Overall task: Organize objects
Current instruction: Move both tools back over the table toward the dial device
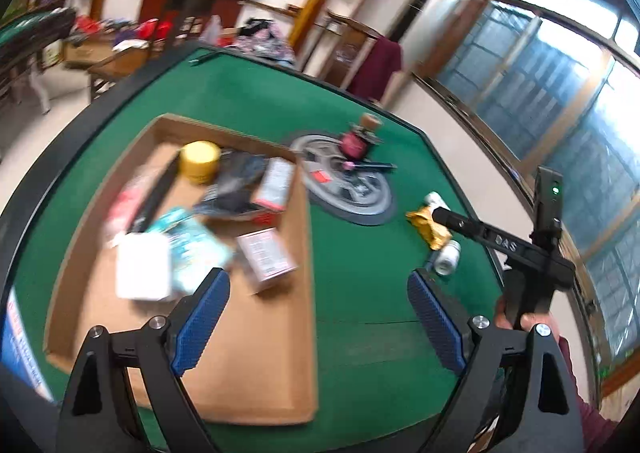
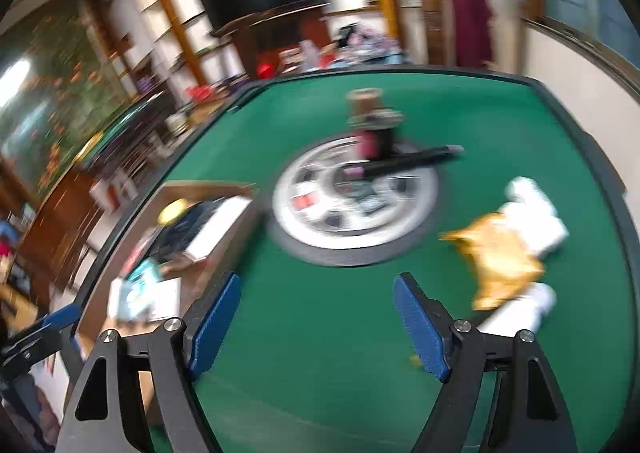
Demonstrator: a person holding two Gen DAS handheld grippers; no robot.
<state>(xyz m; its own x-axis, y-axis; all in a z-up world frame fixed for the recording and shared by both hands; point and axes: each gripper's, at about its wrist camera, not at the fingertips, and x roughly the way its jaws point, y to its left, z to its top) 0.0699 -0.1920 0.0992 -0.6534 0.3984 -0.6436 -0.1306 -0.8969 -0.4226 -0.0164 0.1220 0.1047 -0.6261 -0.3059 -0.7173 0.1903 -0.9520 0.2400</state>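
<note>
A shallow cardboard box (image 1: 276, 385) lies on the green table (image 1: 360, 273) and holds a yellow jar (image 1: 199, 161), small cartons (image 1: 266, 255), a white box (image 1: 142, 273) and dark packets. My left gripper (image 1: 318, 313) is open and empty, above the box's near right edge. My right gripper (image 2: 318, 317) is open and empty over bare green felt. A gold crumpled wrapper (image 2: 500, 261) and white bottles (image 2: 532, 209) lie to its right. The right gripper also shows in the left wrist view (image 1: 440, 215), near the wrapper (image 1: 426, 225).
A round grey dial panel (image 2: 356, 209) sits in the table's middle with a pink-and-black bottle (image 2: 374, 133) and a black pen (image 2: 412, 161) on it. The cardboard box (image 2: 240, 229) shows at left in the right wrist view. Shelves, a television and windows surround the table.
</note>
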